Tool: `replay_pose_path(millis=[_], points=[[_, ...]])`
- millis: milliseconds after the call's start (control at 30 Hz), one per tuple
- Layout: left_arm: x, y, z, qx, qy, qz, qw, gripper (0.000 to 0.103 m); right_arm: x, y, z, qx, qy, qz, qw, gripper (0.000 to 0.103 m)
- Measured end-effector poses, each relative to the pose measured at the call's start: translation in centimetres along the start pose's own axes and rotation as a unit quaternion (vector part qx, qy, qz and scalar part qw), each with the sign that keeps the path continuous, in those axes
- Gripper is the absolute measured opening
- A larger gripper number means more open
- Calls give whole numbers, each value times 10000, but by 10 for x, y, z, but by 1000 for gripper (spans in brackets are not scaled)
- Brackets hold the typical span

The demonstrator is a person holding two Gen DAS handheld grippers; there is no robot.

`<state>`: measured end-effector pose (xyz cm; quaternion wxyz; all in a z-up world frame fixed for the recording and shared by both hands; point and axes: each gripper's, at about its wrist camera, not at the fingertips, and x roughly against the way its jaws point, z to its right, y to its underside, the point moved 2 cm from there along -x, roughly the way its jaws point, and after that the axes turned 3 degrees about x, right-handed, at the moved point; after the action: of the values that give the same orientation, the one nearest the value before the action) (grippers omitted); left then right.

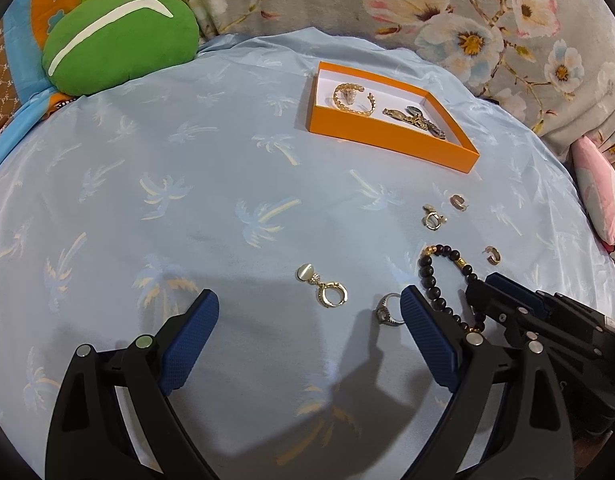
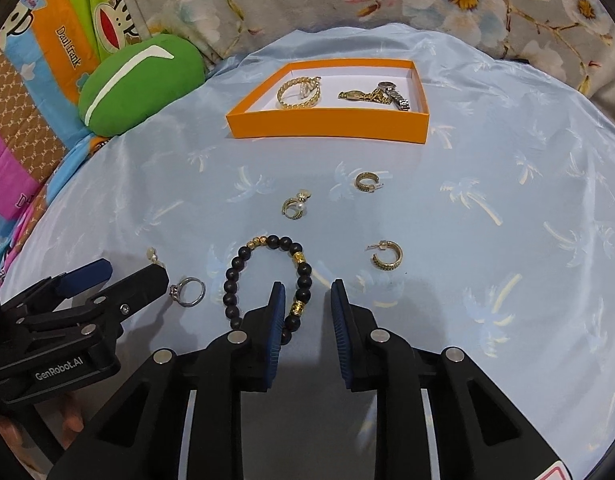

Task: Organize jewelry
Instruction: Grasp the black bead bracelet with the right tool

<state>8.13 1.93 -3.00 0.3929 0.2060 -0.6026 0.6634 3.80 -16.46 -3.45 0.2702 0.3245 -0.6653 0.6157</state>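
With the left gripper (image 1: 309, 320) held wide and idle, the narrowly parted right gripper (image 2: 307, 300), nothing yet clamped, should be centred over the near strand of the black wooden-bead bracelet with gold spacers (image 2: 263, 276) before being closed.

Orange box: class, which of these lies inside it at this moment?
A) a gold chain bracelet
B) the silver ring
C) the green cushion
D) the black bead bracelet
A: a gold chain bracelet lies on the white floor of the orange box, while the black bead bracelet and the silver ring lie on the blue cloth, and the green cushion sits beyond the cloth's edge.
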Motion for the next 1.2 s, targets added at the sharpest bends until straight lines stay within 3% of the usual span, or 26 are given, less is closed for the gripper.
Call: replay_pose_path(millis=[33, 100, 500, 900, 1200], points=[[0, 0, 0, -12, 4, -6, 10000, 90, 0, 0, -1, 25, 50, -4, 10000, 21], [0, 0, 1, -25, 2, -11, 10000, 90, -1, 0, -1, 32, 135, -20, 9999, 7], [0, 0, 6, -115, 42, 2, 9999, 90, 23, 21, 33, -465, 387, 67, 9981, 7], [-13, -22, 52, -651, 139, 192, 9976, 90, 32, 28, 48, -643, 489, 92, 9967, 7], [0, -5, 30, -462, 143, 158, 9987, 90, 33, 29, 54, -770, 373, 96, 9963, 7]])
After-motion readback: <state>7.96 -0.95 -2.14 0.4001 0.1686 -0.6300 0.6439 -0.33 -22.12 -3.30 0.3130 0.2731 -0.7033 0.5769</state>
